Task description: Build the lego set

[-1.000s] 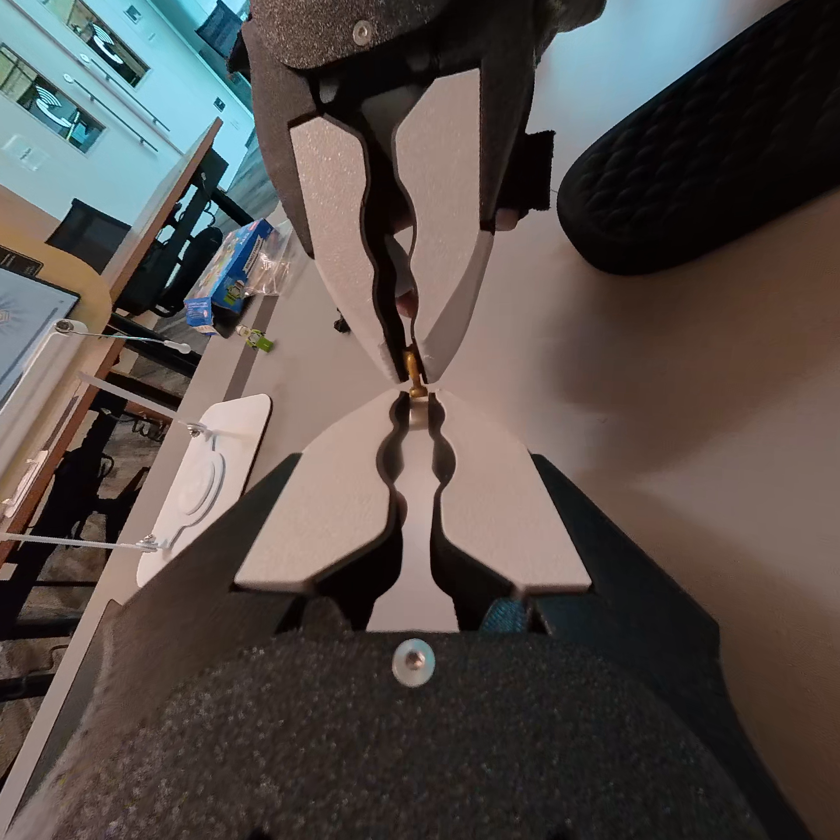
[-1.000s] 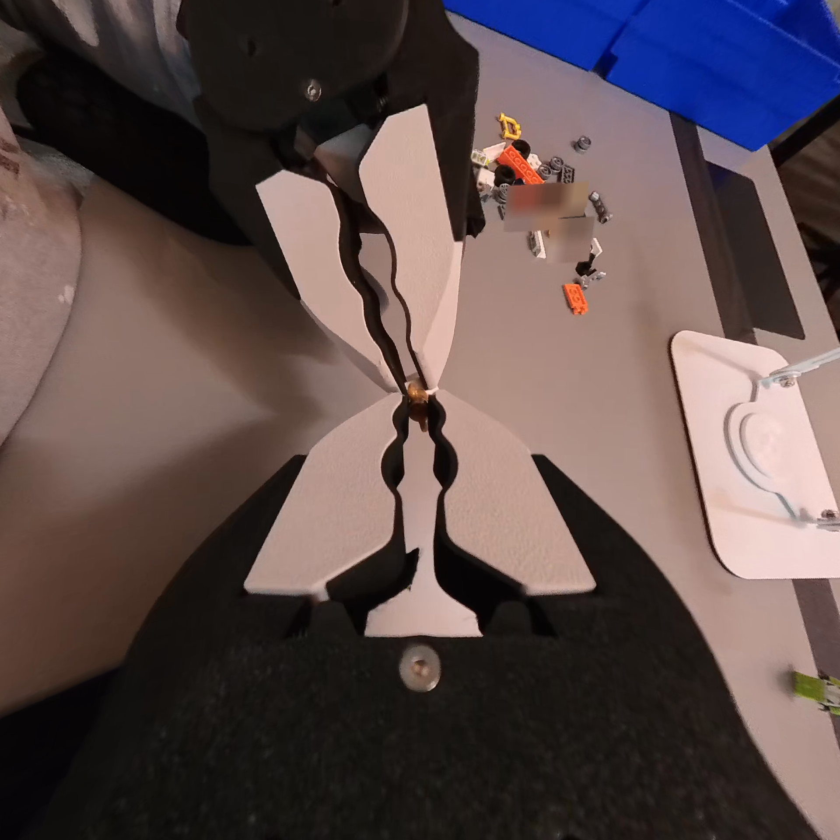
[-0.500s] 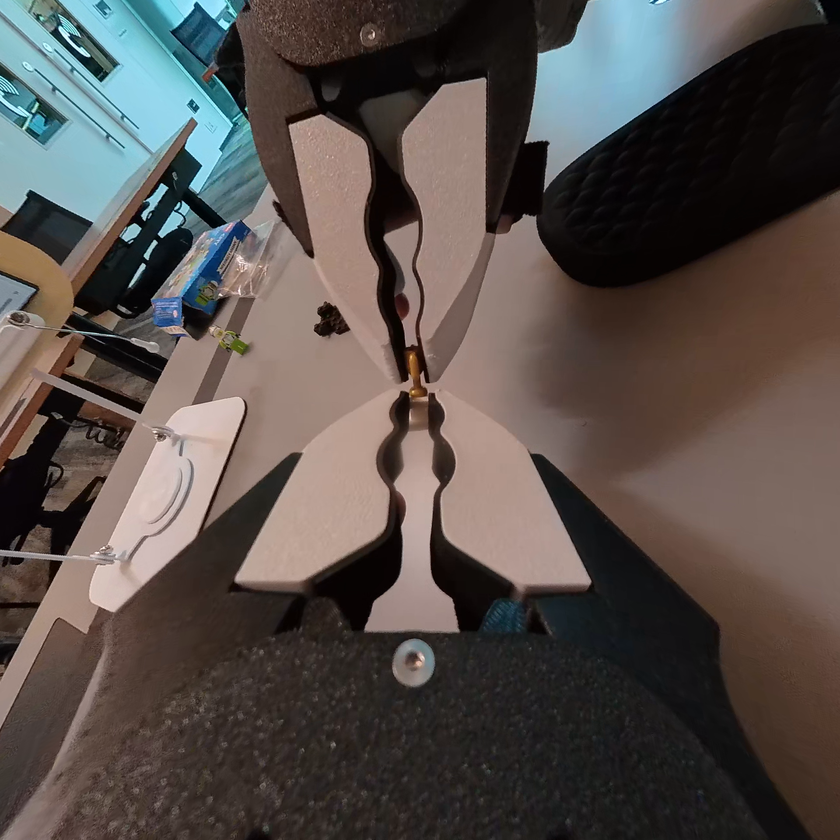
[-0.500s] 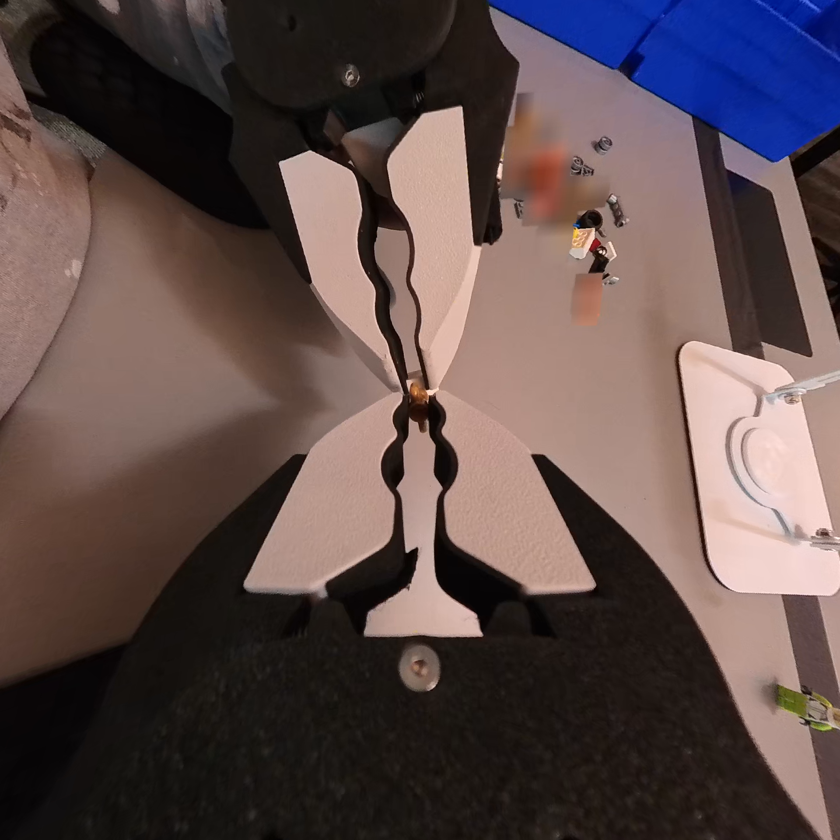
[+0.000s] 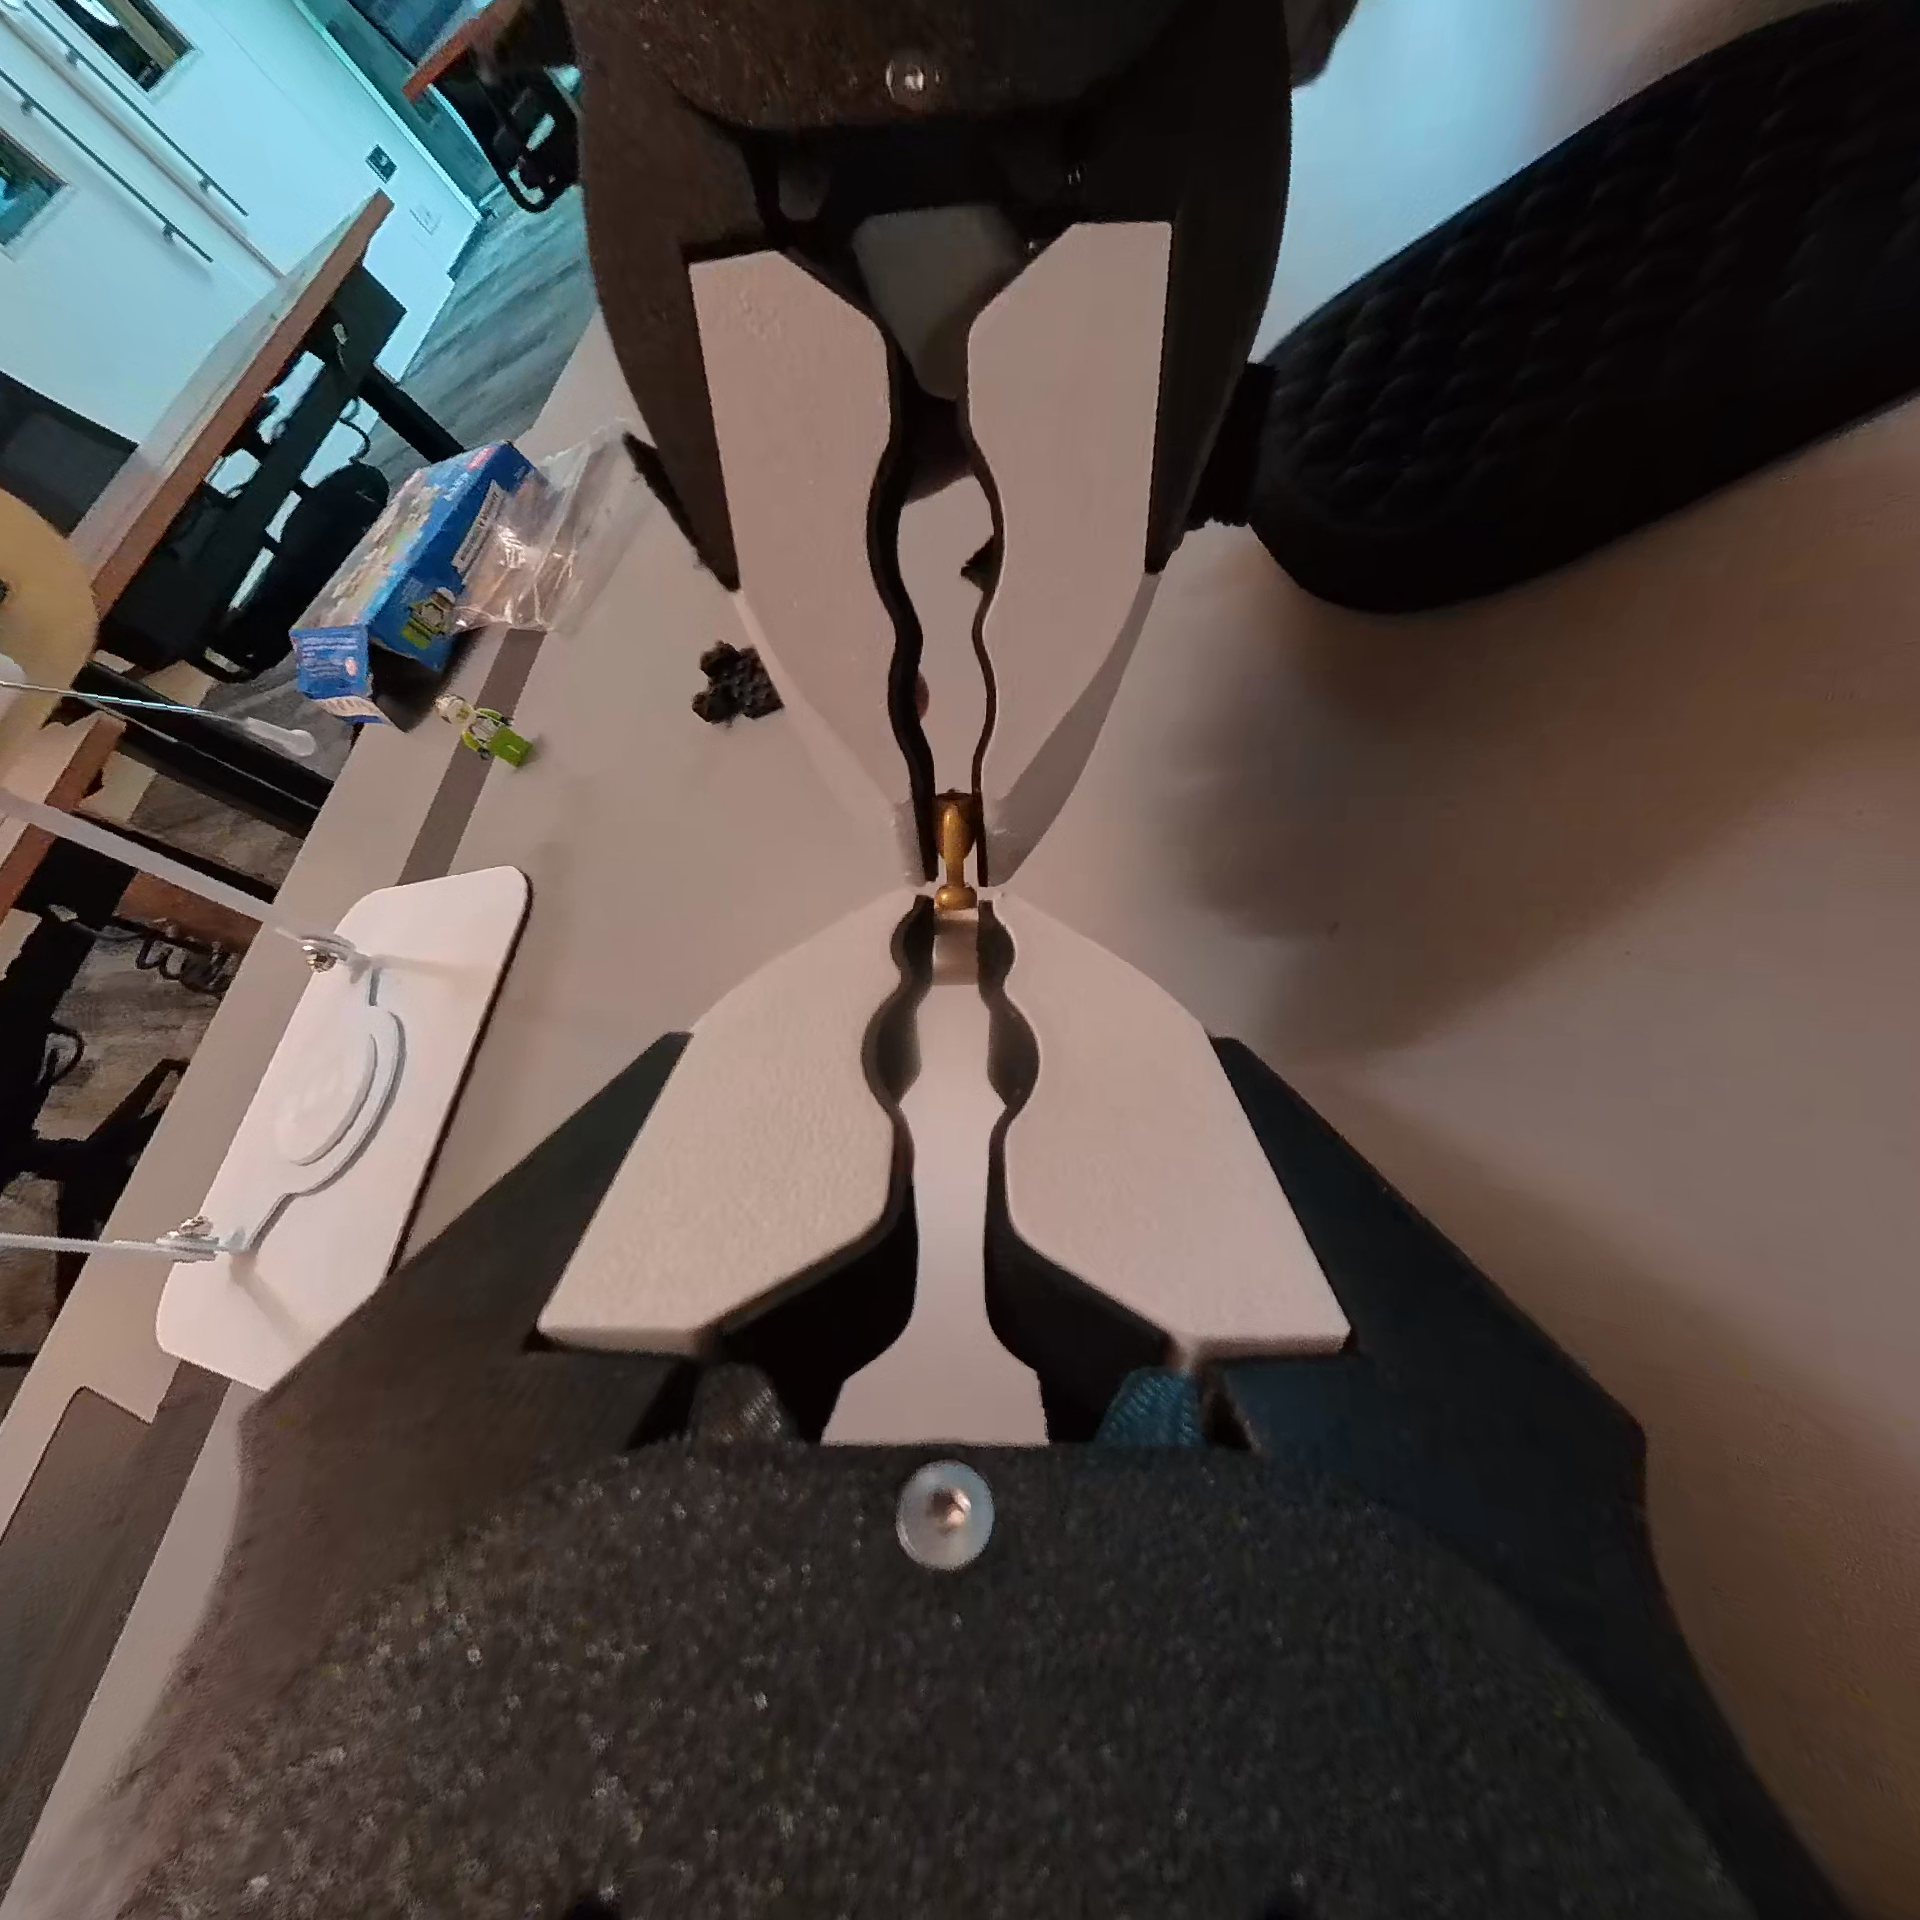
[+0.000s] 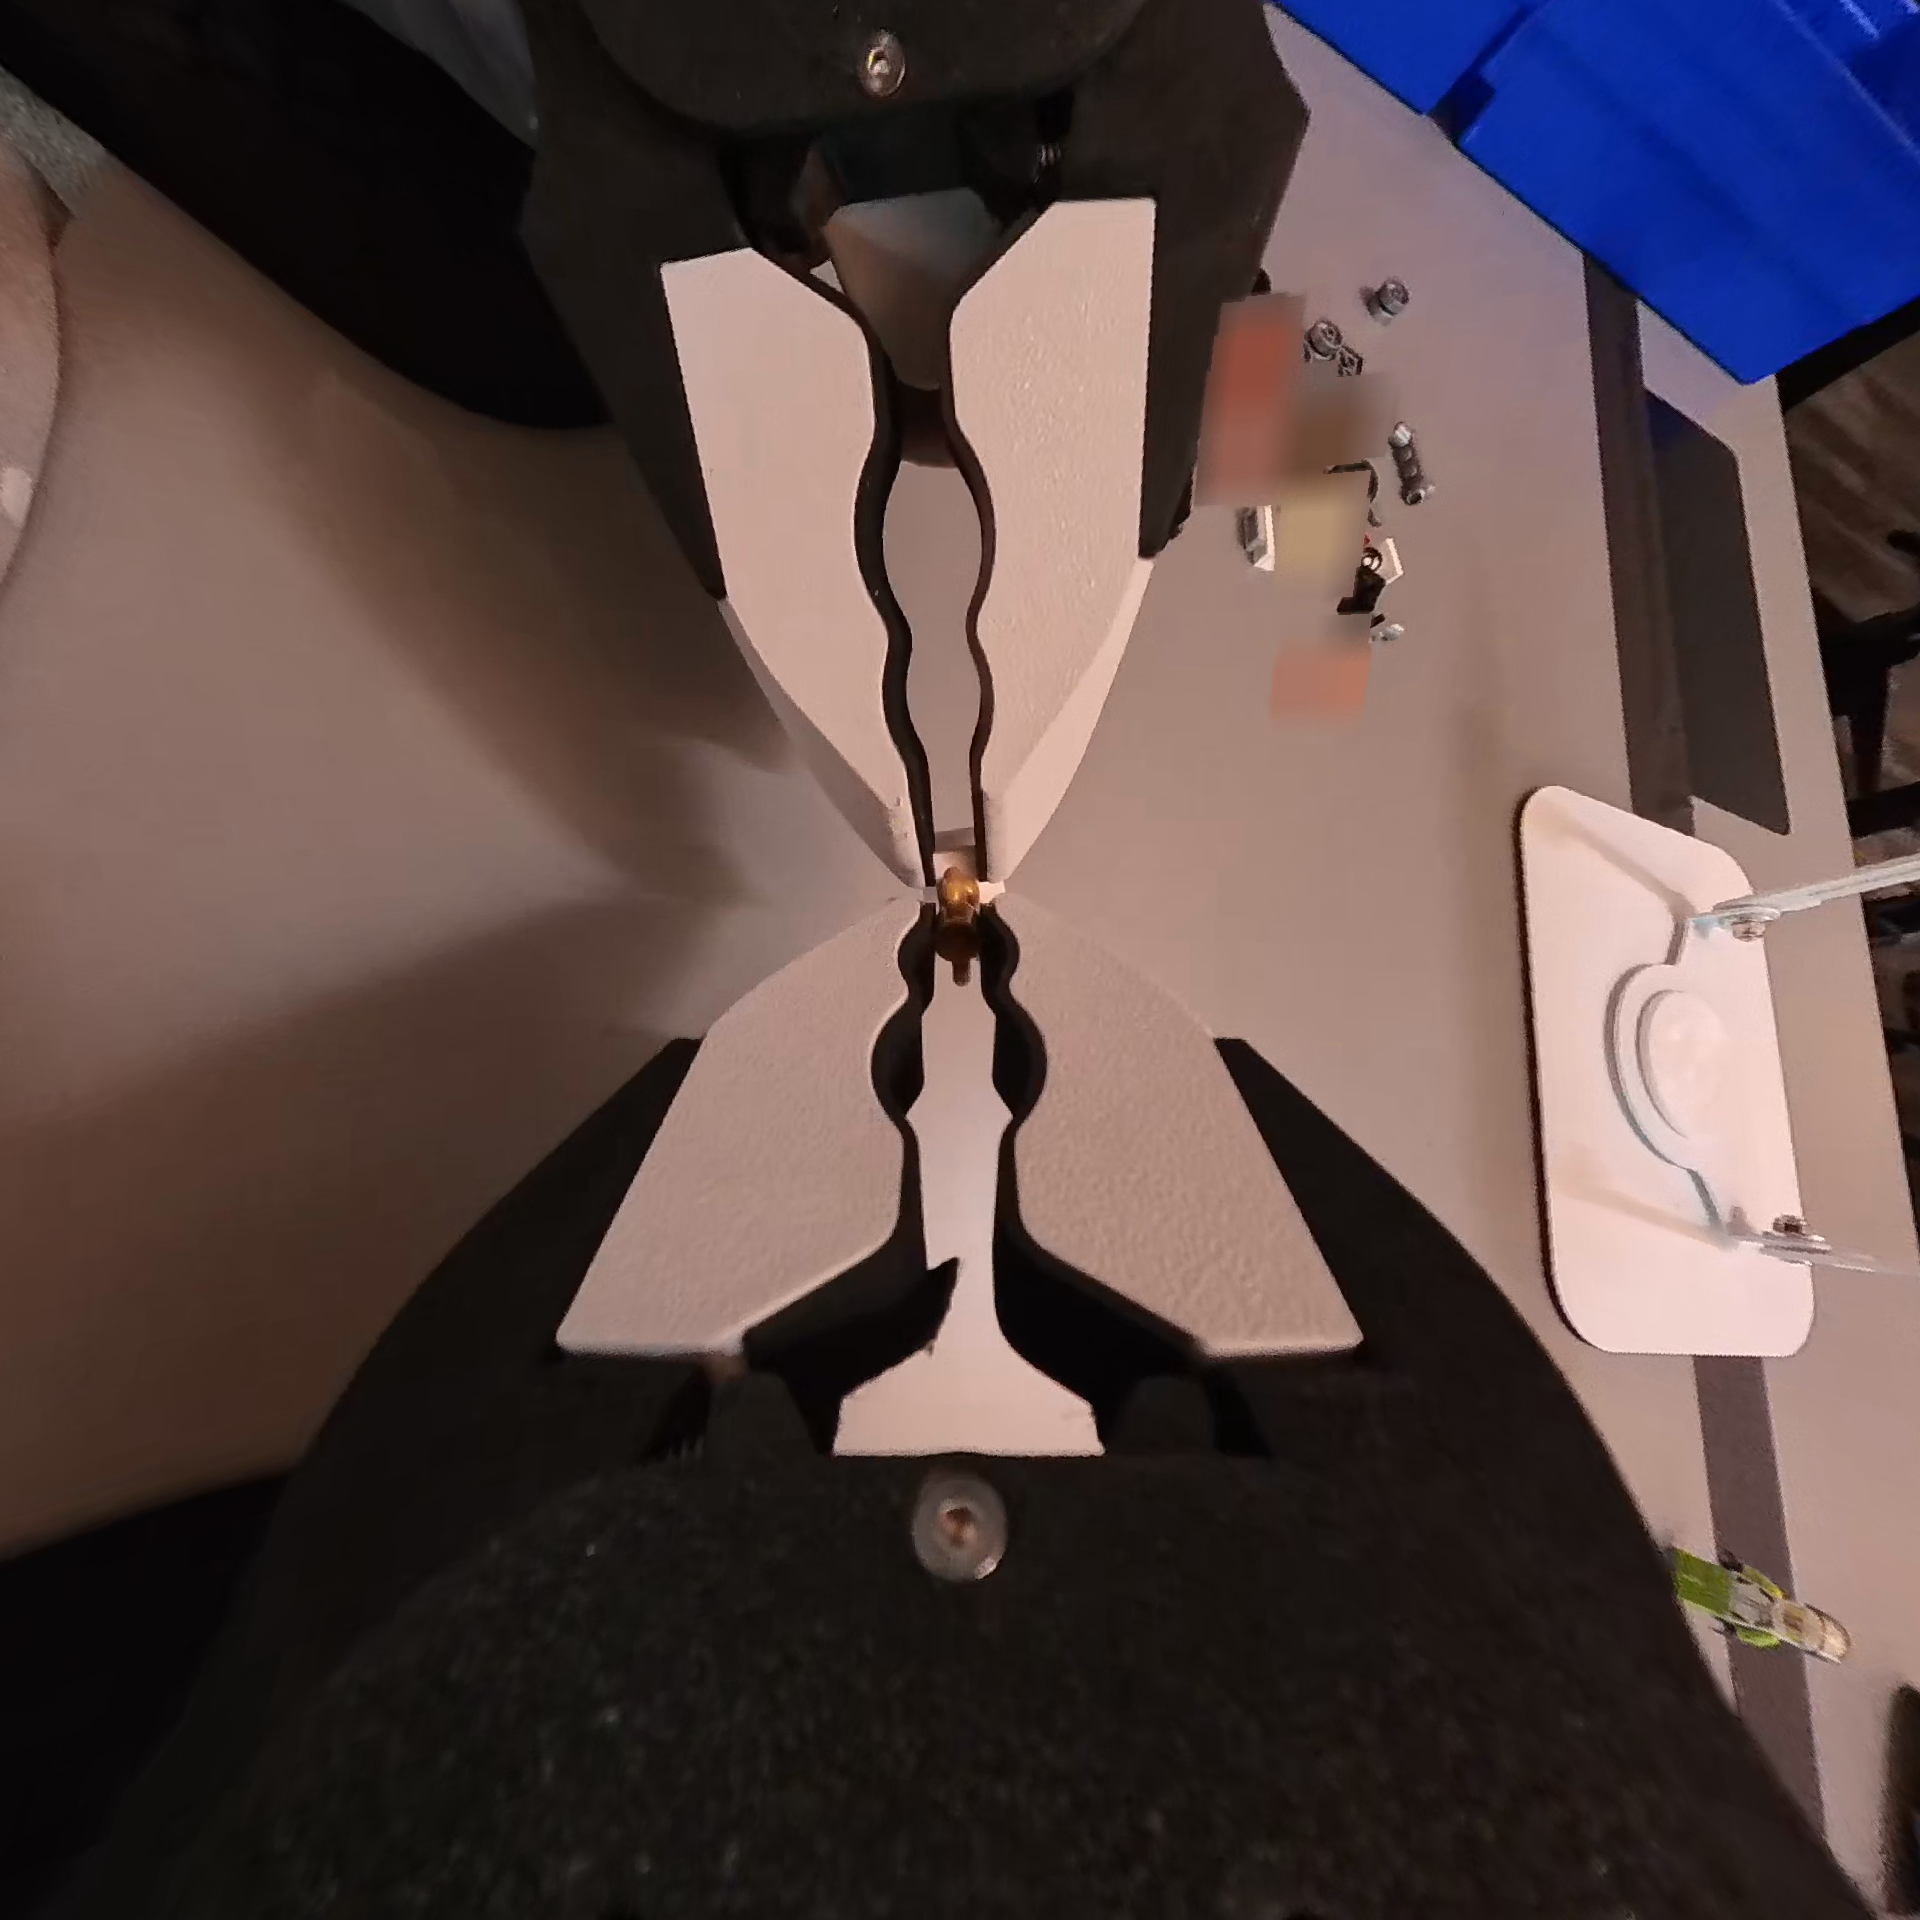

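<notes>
While both tongs meet tip to tip above the grey worktop (image 5: 1455,1039), a tiny gold lego piece (image 5: 954,844) sits between them. The left tongs (image 5: 951,914) are almost closed and pinch a small white piece (image 6: 961,840) at their tips. The right tongs (image 6: 954,925) are almost closed too, and they pinch the gold lego piece, which touches the white one. From the left view, a white plate (image 5: 343,1122) lies at nine o'clock, a blue box (image 5: 416,592) at ten o'clock, and a small black lego lump (image 5: 736,681) near eleven o'clock. From the right view, loose lego bits (image 6: 1371,457) lie at one o'clock, with blue bins (image 6: 1662,135) past them.
</notes>
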Available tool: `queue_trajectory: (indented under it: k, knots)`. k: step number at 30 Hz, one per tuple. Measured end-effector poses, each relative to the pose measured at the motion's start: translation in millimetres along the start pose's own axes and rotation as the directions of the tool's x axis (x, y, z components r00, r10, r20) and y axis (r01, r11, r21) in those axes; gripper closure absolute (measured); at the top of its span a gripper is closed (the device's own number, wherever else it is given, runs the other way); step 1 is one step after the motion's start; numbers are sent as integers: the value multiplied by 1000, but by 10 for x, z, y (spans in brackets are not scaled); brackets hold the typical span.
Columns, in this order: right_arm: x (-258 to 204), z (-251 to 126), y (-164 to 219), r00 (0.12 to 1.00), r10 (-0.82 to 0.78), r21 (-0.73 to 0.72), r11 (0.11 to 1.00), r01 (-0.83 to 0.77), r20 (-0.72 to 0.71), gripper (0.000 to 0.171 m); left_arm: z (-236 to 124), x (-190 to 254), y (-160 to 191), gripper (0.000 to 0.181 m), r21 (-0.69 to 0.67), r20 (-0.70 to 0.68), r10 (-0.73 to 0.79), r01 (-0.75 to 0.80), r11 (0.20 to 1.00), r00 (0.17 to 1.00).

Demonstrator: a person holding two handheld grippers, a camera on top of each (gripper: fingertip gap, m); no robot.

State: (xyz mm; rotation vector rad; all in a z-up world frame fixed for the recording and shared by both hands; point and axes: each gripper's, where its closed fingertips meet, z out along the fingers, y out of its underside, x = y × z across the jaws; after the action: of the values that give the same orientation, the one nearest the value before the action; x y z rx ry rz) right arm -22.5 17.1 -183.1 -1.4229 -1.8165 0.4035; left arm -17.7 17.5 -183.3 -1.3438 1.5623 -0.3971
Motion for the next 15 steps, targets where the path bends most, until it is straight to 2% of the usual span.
queue_trajectory:
  k: [2, 5, 9, 13, 15]
  knots:
    - [34, -28, -14, 1000, 18, 37, 999, -17, -8, 164, -19, -59, -38, 166, 38, 29, -20, 19, 999, 999]
    - [70, -123, -87, 996, 92, 146, 985, -94, 17, 164, -60, -74, -54, 150, 83, -31, -123, 125, 989, 992]
    - [91, -256, -232, 980, 187, 289, 936, -200, 70, 163, -116, -113, -158, 151, 186, -84, -223, 235, 954, 971]
    - [80, -320, -311, 966, 231, 363, 896, -257, 116, 164, -165, -89, -279, 164, 262, -134, -257, 284, 922, 957]
    - [69, -343, -335, 961, 237, 386, 881, -273, 139, 164, -178, -74, -310, 165, 277, -152, -266, 299, 913, 952]
